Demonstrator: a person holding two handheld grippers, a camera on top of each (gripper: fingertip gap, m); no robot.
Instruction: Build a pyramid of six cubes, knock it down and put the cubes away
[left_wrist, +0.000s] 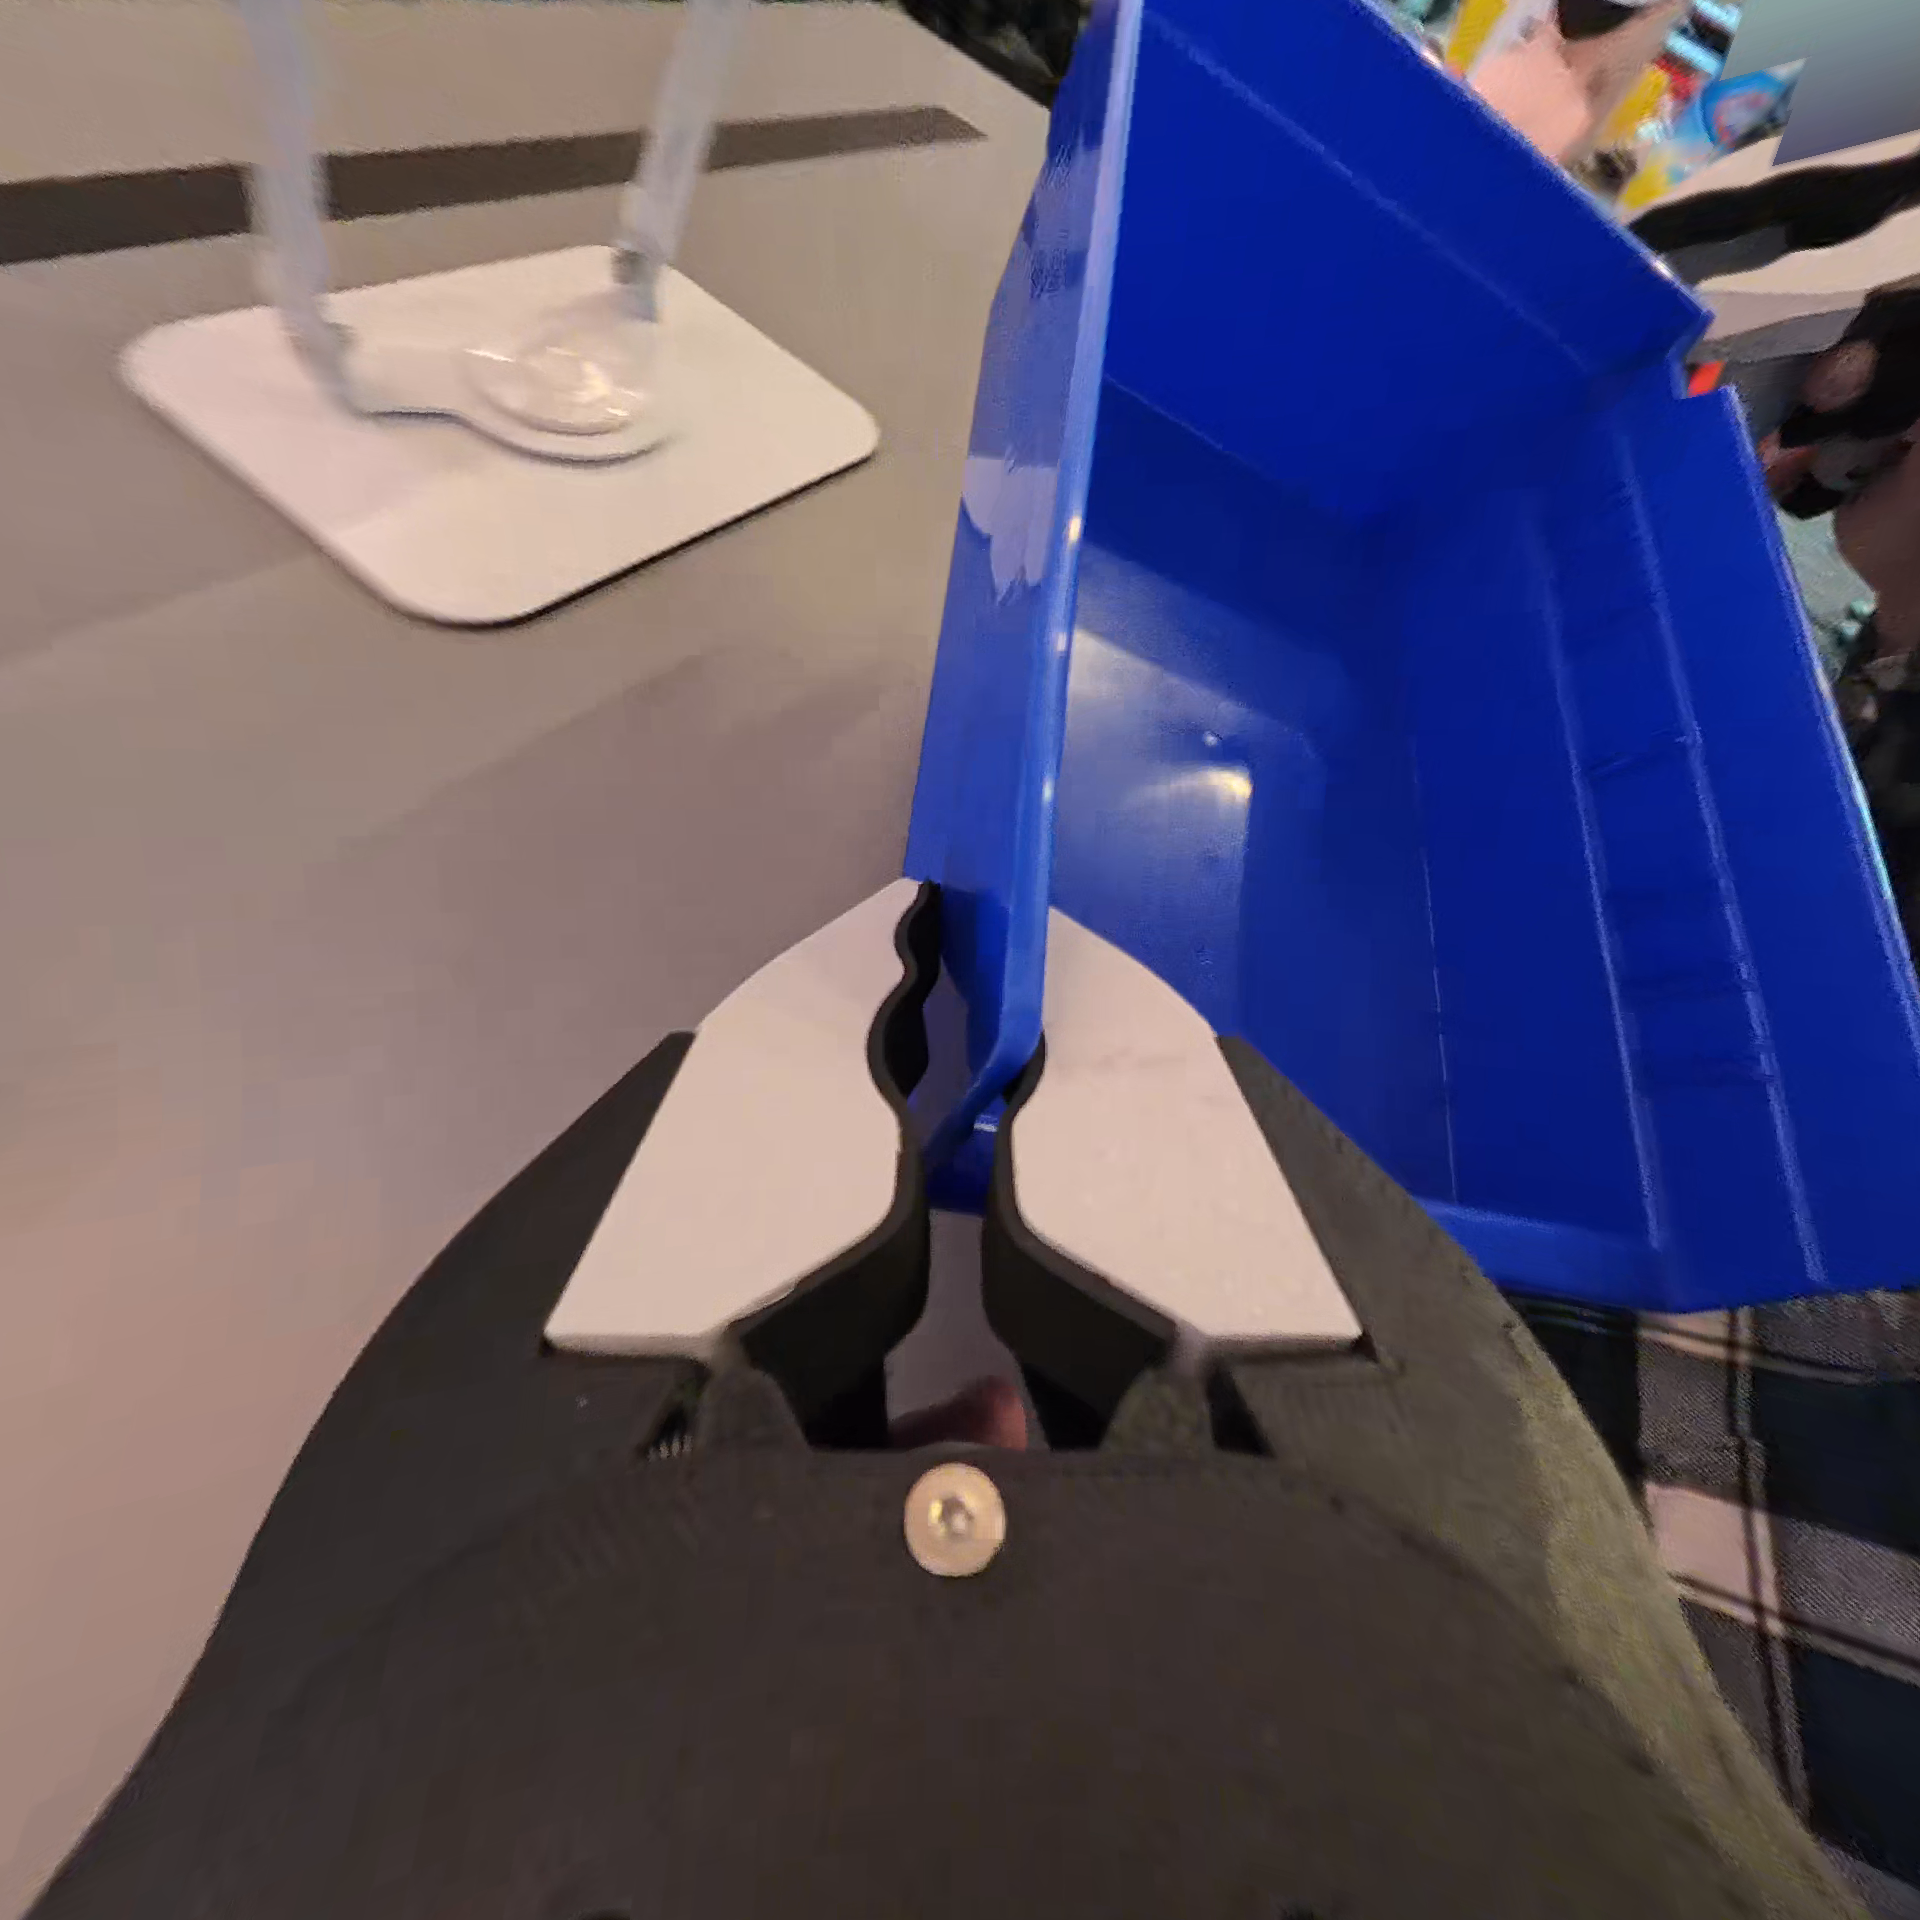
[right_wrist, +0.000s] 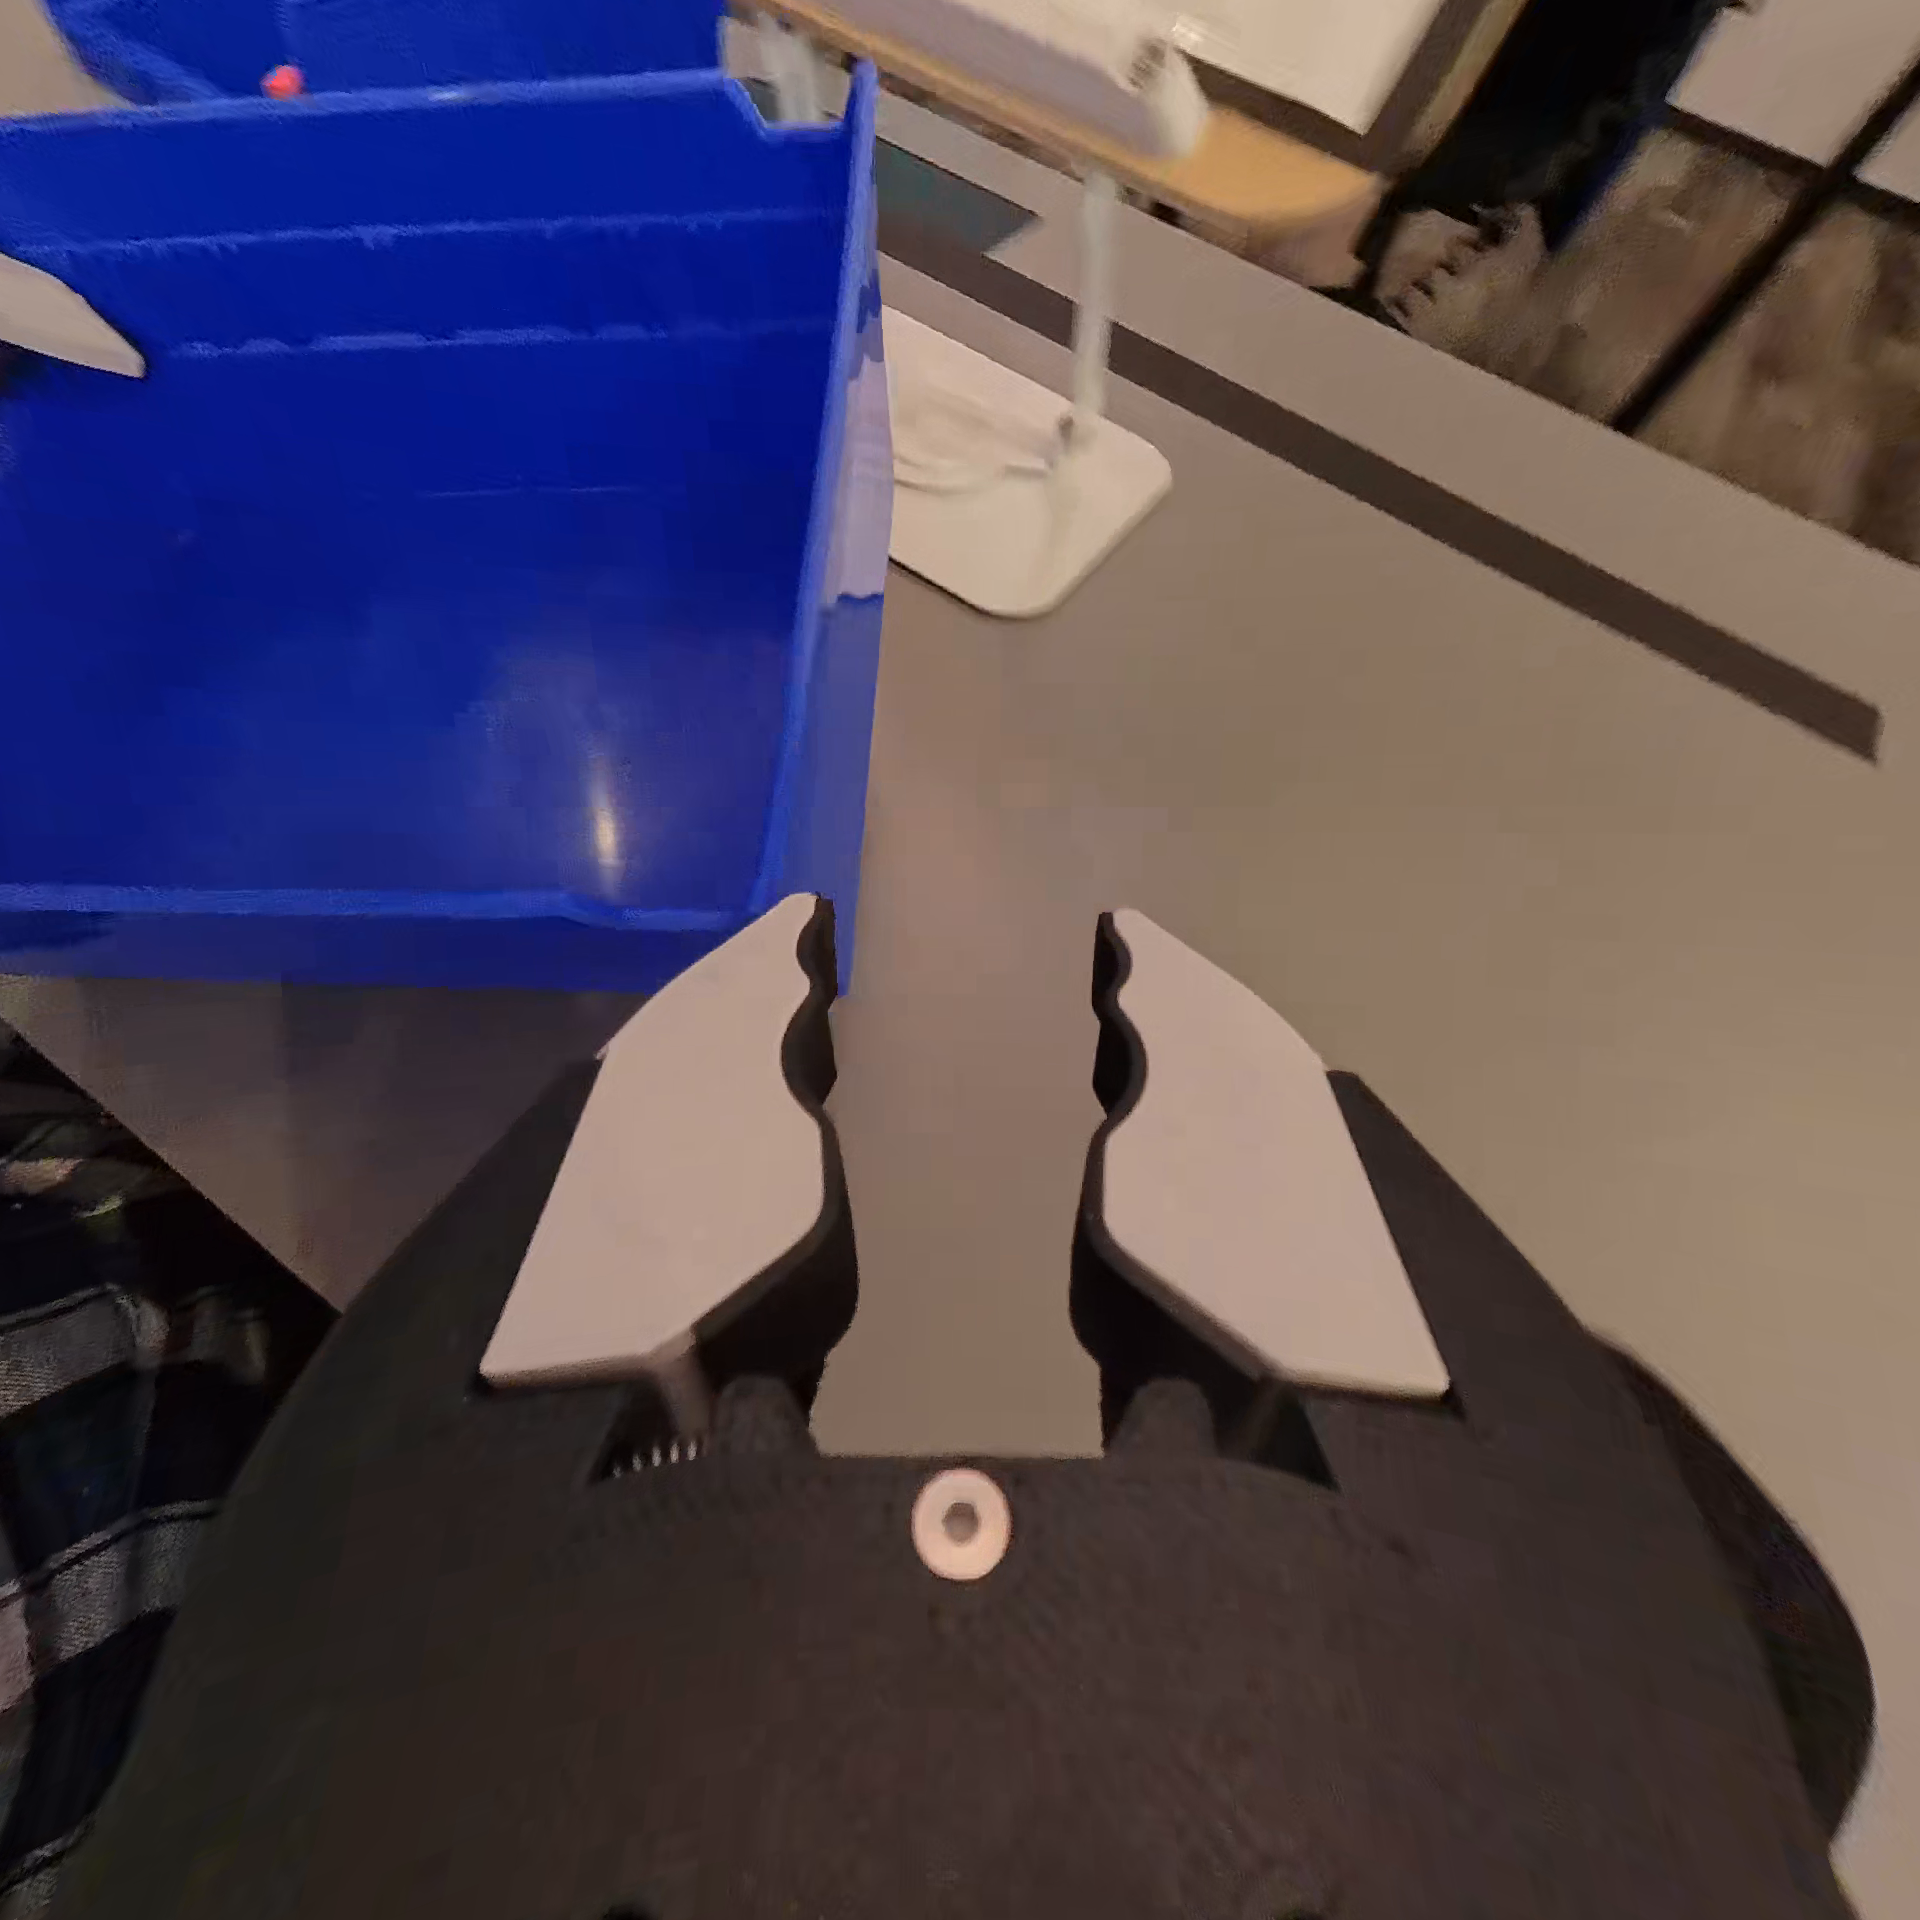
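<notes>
We found the left claw (left_wrist: 982, 997) clamped on the side wall of the blue bin (left_wrist: 1455, 727), one finger (left_wrist: 790, 1039) outside the wall and the other inside, pads pressed to the plastic at the near corner. The bin was tilted, and its interior showed only bare blue plastic in both views. We found the right claw (right_wrist: 964, 935) standing apart with only grey tabletop (right_wrist: 1351, 831) between its fingers; its left fingertip (right_wrist: 727, 997) sat just beside the bin's near right corner. We could see none of the cubes in either view. Beyond the bin, a white stand (right_wrist: 1039, 499) with a flat base rested on the tabletop. A dark strip (right_wrist: 1558, 561) crossed the surface farther out.
</notes>
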